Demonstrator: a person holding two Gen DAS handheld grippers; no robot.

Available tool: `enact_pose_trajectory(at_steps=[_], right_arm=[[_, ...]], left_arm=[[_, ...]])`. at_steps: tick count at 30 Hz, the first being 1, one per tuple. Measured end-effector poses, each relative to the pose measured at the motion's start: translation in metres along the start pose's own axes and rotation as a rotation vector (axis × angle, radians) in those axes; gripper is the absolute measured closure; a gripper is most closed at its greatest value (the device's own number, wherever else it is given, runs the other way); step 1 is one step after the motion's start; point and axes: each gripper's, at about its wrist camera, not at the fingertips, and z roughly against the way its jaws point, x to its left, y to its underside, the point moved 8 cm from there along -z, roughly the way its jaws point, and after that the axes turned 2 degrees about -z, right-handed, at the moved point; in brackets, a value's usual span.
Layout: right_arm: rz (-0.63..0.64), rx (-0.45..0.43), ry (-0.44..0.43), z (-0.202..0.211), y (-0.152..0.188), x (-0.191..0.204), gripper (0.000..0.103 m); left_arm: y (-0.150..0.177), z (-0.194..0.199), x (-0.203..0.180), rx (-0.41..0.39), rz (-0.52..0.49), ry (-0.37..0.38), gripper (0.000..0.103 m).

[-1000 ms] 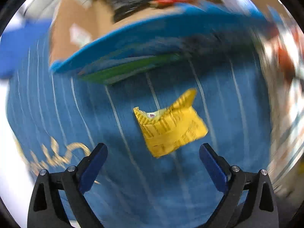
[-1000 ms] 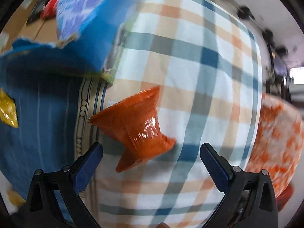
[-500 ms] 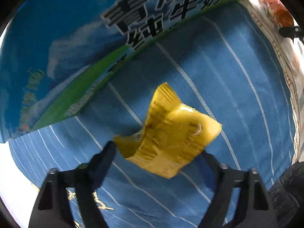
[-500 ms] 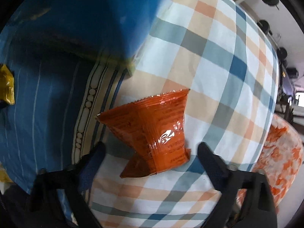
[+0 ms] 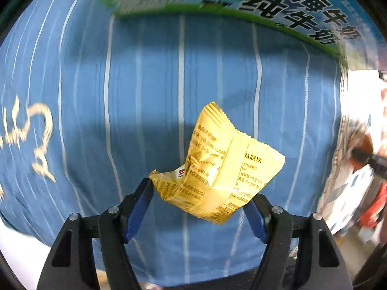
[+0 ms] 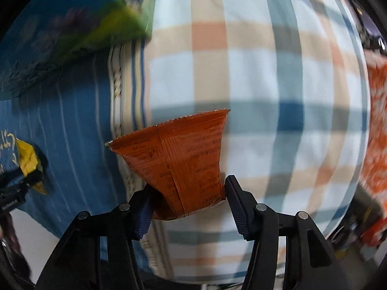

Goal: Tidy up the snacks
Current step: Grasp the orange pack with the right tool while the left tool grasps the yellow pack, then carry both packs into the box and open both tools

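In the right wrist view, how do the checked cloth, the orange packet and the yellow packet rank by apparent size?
1. Checked cloth, largest.
2. Orange packet, though it is nearest the camera.
3. Yellow packet, smallest, but farther away, so true size is unsure.

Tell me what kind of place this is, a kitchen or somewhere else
Probably a bedroom or living space rather than a kitchen. The snacks lie on soft fabric: a blue striped cloth beside a plaid sheet, with a printed milk carton box standing on the cloth. No counter or table shows.

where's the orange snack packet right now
In the right wrist view, the orange snack packet is pinched at its lower end in the right gripper, above the plaid cloth, just right of the blue striped cloth.
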Motion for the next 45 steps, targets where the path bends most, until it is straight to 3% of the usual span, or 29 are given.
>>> enact_pose_trajectory(at_steps=[3,8,9,14,19,20,21,23,30,32,37,42,45], right_arm=[[-0.018,0.016,-0.031,-0.007,0.02,0.012,0.045],[-0.024,0.013,-0.057,-0.014,0.038,0.039,0.046],[-0.025,0.01,-0.049,-0.016,0.041,0.043,0.046],[-0.004,0.007,-0.006,-0.02,0.042,0.06,0.043],[-0.024,-0.008,-0.103,-0.017,0.031,0.087,0.043],[-0.03,-0.01,-0.105,-0.016,0.029,0.084,0.048],[-0.031,-0.013,-0.099,-0.016,0.03,0.083,0.057],[-0.035,-0.023,-0.09,-0.015,0.029,0.085,0.06],[-0.024,-0.069,-0.097,0.004,0.051,0.088,0.062],[-0.011,-0.086,-0.116,0.031,0.036,0.1,0.061],[0.036,-0.191,-0.138,0.098,0.034,0.12,0.062],[0.074,-0.3,-0.151,0.171,0.011,0.13,0.062],[0.1,-0.347,-0.148,0.205,0.0,0.134,0.061]], left_arm=[[0.019,-0.009,0.004,0.008,0.073,0.051,0.033],[0.023,-0.017,0.005,-0.002,0.07,0.009,0.033],[0.027,-0.025,-0.016,-0.01,0.068,0.003,0.033],[0.014,-0.028,-0.033,-0.021,0.099,-0.002,0.031],[0.014,-0.036,-0.028,-0.044,0.099,0.007,0.032],[0.017,-0.035,-0.029,-0.049,0.097,0.007,0.033],[0.01,-0.03,-0.022,-0.051,0.093,0.009,0.035],[0.014,-0.018,-0.023,-0.067,0.09,0.006,0.037],[0.037,0.044,-0.031,-0.141,0.088,0.066,0.038],[0.038,0.066,-0.036,-0.172,0.073,0.079,0.038],[0.032,0.132,-0.037,-0.272,0.043,0.085,0.038],[-0.001,0.195,-0.04,-0.367,0.033,0.066,0.038],[-0.023,0.212,-0.038,-0.401,0.018,0.044,0.038]])
